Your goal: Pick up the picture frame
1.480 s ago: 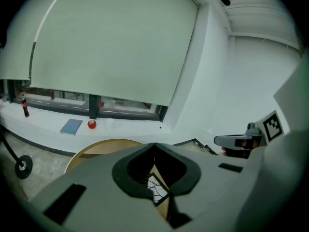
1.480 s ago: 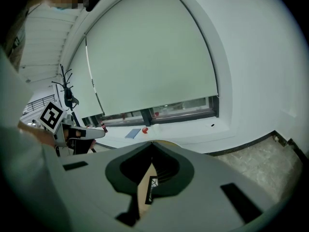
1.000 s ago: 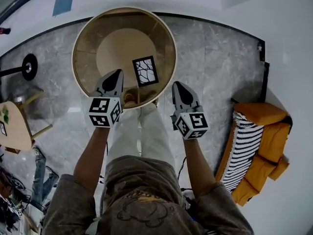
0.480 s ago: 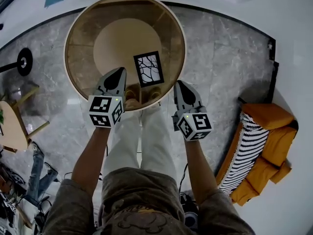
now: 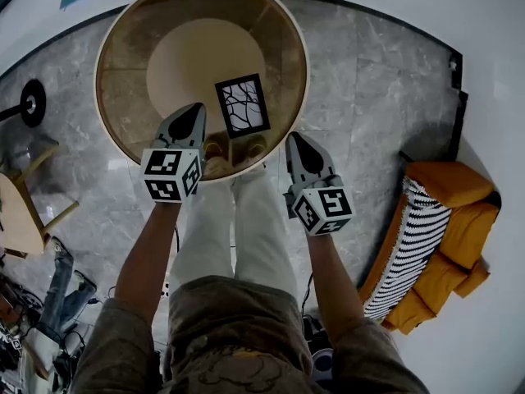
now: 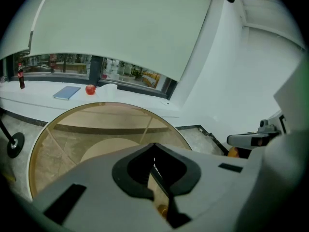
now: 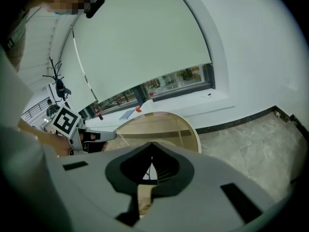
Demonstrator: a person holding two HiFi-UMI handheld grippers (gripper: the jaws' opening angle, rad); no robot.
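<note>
The picture frame (image 5: pixel 242 105), black-edged with a white branching pattern, lies flat on the near right part of a round glass table (image 5: pixel 115 97). My left gripper (image 5: pixel 194 115) is over the table's near edge, just left of the frame, with its jaws shut and nothing between them. My right gripper (image 5: pixel 295 141) hangs at the table's near right rim, a little to the right of and nearer than the frame, also shut and empty. In the left gripper view, the left gripper (image 6: pixel 154 146) points across the table top (image 6: pixel 58 129). The right gripper (image 7: pixel 152 146) points at the table (image 7: pixel 178 124) from its own view.
An orange sofa with a striped cushion (image 5: pixel 435 245) stands on the right. A wooden chair (image 5: pixel 20 212) and a black round stand base (image 5: pixel 31 103) are on the left. My legs and shoes (image 5: pixel 234 150) are under the table's near edge. The windowsill holds a red apple (image 6: pixel 90 89), a blue book (image 6: pixel 66 92) and a bottle (image 6: pixel 21 76).
Both grippers have sunk toward the table's near edge, still shut. The table and frame look larger and nearer. The frame lies in the same place on the glass.
</note>
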